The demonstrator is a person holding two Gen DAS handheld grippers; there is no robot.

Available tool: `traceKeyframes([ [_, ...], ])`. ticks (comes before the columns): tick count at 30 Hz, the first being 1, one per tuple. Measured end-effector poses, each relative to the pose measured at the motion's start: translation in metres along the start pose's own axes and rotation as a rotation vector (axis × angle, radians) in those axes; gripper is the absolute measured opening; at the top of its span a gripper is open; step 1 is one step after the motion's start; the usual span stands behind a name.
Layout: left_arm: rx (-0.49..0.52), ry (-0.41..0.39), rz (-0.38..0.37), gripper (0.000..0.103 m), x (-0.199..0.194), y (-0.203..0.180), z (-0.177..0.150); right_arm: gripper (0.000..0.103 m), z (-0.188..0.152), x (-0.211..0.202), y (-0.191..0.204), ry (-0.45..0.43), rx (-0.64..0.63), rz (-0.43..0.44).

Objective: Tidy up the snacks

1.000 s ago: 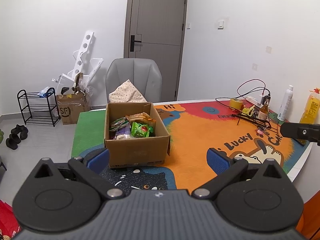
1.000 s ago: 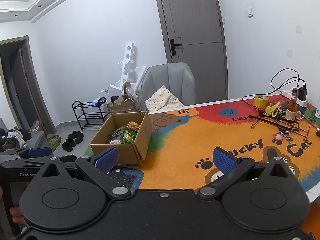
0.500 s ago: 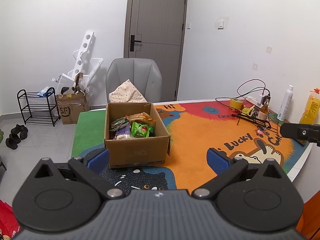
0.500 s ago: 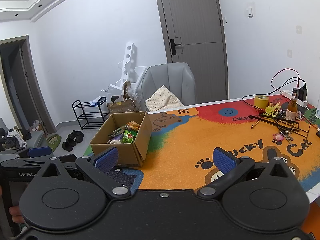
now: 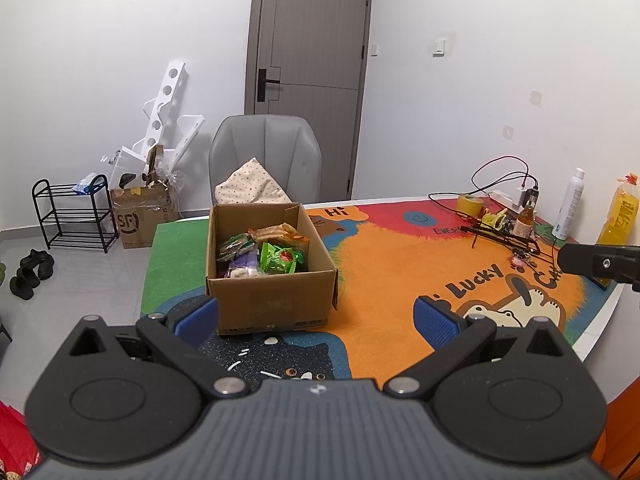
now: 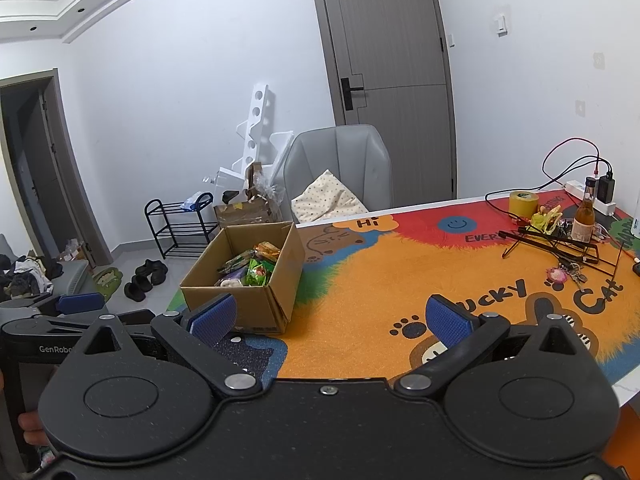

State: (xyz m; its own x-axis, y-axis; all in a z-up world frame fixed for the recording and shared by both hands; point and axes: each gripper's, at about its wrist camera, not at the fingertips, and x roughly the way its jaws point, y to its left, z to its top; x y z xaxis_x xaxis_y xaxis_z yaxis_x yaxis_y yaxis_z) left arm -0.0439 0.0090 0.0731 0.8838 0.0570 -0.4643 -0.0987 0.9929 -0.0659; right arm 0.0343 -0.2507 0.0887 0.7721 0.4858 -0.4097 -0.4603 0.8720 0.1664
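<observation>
An open cardboard box [image 5: 272, 300] stands on the colourful table mat, and it also shows in the right wrist view [image 6: 256, 304]. Inside it lie several snack packets [image 5: 276, 254], green, orange and purple; they show in the right wrist view too [image 6: 252, 268]. My left gripper [image 5: 316, 320] is open and empty, held just short of the box's near wall. My right gripper [image 6: 332, 320] is open and empty, to the right of the box and nearer the table's front edge.
A grey chair [image 5: 266, 160] with a dotted cushion stands behind the table. Tape roll [image 6: 523, 202], a bottle [image 6: 585, 216], cables and a black wire rack [image 6: 556, 242] sit at the far right. A shoe rack [image 5: 74, 216] and another carton [image 5: 138, 218] stand on the floor at left.
</observation>
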Motion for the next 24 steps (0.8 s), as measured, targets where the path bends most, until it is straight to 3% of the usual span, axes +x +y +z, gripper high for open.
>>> traceKeyframes([
  [24,0.0,-0.005,-0.007,0.103,-0.0012,0.0021,-0.001,0.103,-0.0001,0.0003,0.003,0.009,-0.008,0.002],
])
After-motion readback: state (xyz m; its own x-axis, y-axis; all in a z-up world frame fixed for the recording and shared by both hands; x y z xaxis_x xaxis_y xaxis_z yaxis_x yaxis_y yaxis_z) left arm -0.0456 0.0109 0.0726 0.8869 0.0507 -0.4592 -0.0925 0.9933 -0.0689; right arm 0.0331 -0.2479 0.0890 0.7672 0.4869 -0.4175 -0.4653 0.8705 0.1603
